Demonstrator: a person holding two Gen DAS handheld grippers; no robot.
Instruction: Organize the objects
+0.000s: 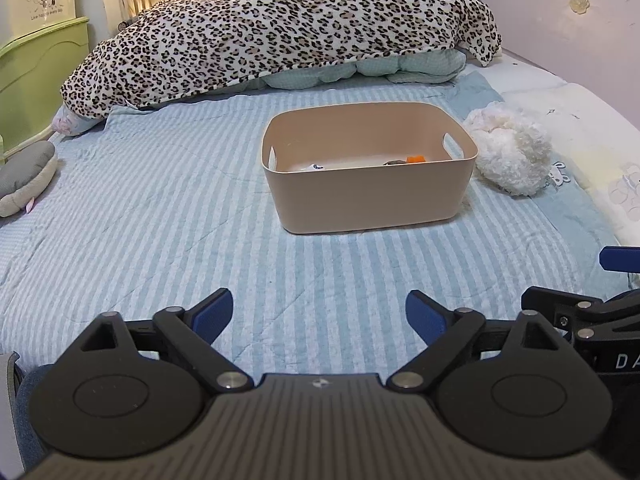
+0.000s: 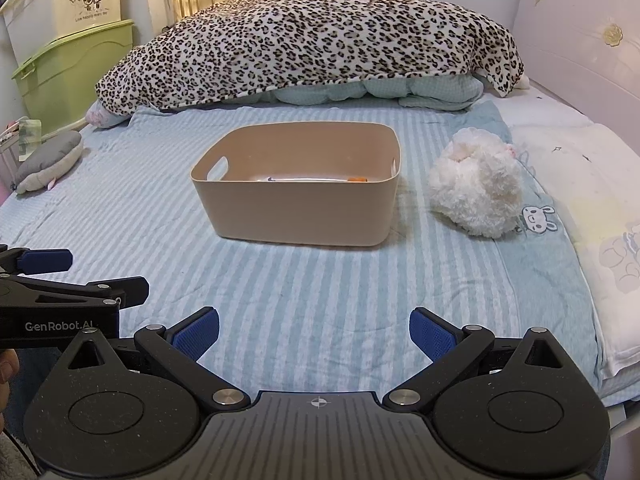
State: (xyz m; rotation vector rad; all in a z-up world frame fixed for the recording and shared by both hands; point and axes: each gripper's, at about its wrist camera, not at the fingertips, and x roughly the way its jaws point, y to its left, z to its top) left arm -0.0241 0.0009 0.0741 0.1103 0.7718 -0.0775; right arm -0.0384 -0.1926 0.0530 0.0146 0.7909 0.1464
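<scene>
A beige plastic bin (image 1: 372,196) (image 2: 296,216) stands on the blue striped bedsheet in the middle of the bed. Inside it lie a white item and something orange (image 1: 416,159) (image 2: 357,179), mostly hidden by the wall. A white fluffy plush toy (image 1: 512,152) (image 2: 476,184) lies just right of the bin. A grey plush (image 1: 24,180) (image 2: 48,160) lies at the bed's left edge. My left gripper (image 1: 319,312) is open and empty, low over the sheet in front of the bin. My right gripper (image 2: 314,332) is open and empty, beside the left one.
A leopard-print blanket (image 1: 280,28) (image 2: 312,40) is heaped over a quilt at the far end. A white pillow (image 2: 580,184) lies along the right side by the headboard. Green and cream storage boxes (image 2: 68,40) stand at the left.
</scene>
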